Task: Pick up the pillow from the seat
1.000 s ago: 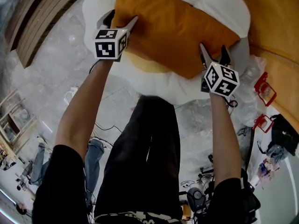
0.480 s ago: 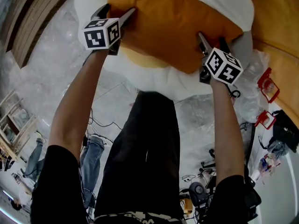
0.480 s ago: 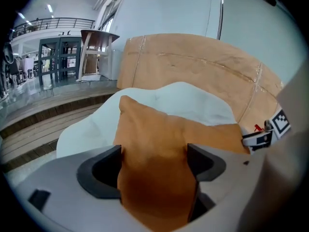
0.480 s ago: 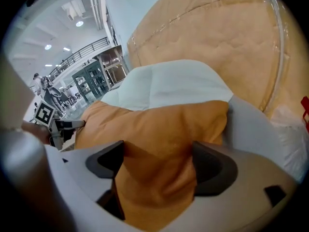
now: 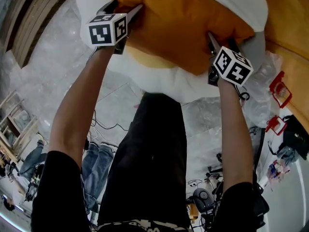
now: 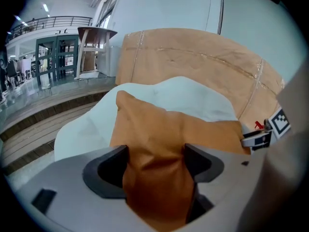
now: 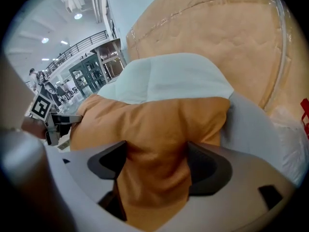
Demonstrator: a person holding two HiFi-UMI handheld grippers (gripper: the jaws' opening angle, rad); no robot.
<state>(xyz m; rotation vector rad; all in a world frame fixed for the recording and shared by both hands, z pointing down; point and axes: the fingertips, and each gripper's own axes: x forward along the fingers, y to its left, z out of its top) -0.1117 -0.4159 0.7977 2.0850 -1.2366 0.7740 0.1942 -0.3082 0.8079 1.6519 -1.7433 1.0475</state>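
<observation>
Two grippers sit on the near edge of the orange pillow [image 5: 178, 28], one at each near corner. On my left gripper [image 6: 155, 159] the jaws are spread close to their widest and have just eased inward a little. A fold of the pillow's cloth fills the gap and touches both inner faces, though I see no hard squeeze on it. On my right gripper [image 7: 157, 161] the jaws have just been opening and stand about as wide as they go, again with orange cloth bunched between them from one face to the other. From the head view I see the pillow lying on the white seat [image 5: 159, 83], its far part against the pale back cushion [image 6: 193, 98]. A brown paper-wrapped panel [image 6: 193, 57] rises behind that cushion
</observation>
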